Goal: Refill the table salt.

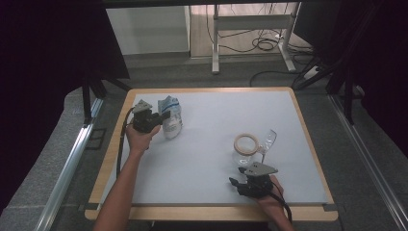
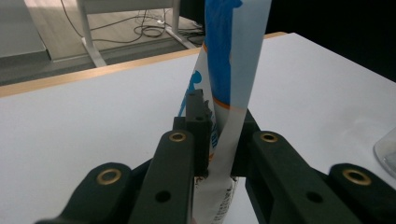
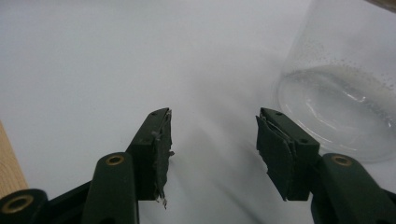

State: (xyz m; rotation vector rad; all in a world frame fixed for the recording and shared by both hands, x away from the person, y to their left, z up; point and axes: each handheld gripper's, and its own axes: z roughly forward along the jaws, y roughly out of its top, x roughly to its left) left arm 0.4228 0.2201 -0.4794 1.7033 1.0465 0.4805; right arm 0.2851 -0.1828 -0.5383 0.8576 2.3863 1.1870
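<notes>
The pouch was held upright at the counter's far left, pinched at its lower edge by the left tool, its long axis running up from the jaws. The glass stood well apart at the near right, just ahead and to the right of the right tool, whose jaws were spread wide and empty. The right tool was judged the nearer to the glass.

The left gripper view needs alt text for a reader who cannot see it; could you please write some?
The left gripper has its two black jaws shut on a blue and white packet, which stands upright above a white table. The rim of a clear glass container shows at the right edge.
</notes>
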